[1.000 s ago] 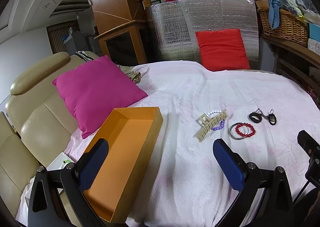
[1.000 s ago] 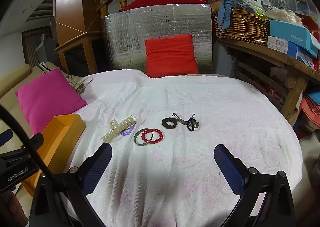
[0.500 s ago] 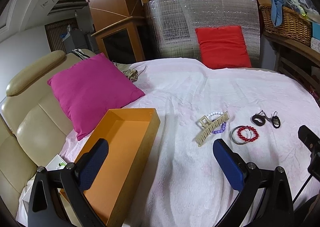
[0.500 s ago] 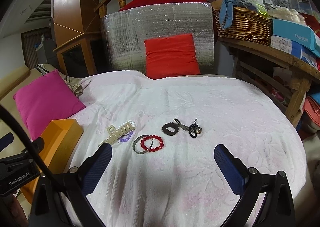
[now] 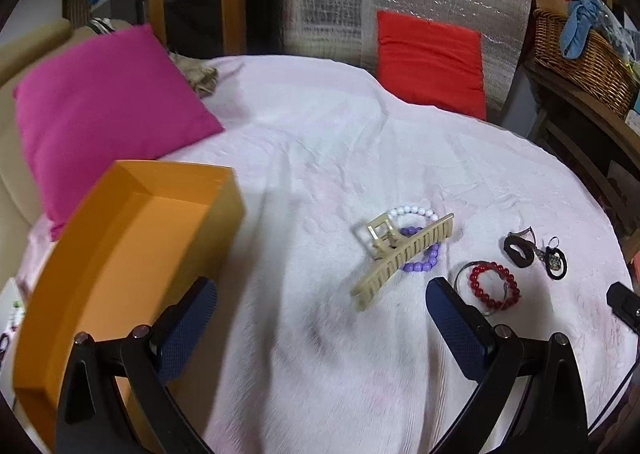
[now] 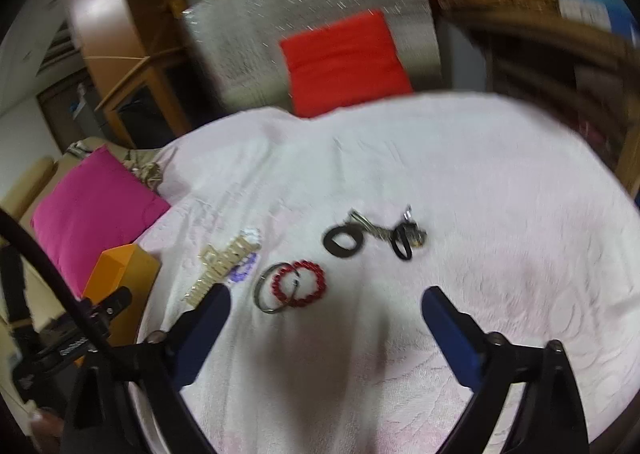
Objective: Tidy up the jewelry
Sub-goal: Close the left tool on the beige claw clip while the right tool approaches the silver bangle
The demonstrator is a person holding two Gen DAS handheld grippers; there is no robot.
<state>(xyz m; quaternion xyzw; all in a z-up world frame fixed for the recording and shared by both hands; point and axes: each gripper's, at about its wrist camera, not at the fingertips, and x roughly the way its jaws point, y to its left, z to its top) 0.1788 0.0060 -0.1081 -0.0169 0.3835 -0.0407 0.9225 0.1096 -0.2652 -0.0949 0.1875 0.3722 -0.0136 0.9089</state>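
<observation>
I can read no text here; the white lettering on my left gripper, seen from my right camera, is too blurred.

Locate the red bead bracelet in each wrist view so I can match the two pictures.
Left wrist view: red bead bracelet lies lower right on the white cover, just beyond the right fingertip.
Right wrist view: the same bracelet lies just left of centre, overlapping a metal bangle.
Shared landmark: the beige hair claw, immediately left of the bracelet in both.
</observation>
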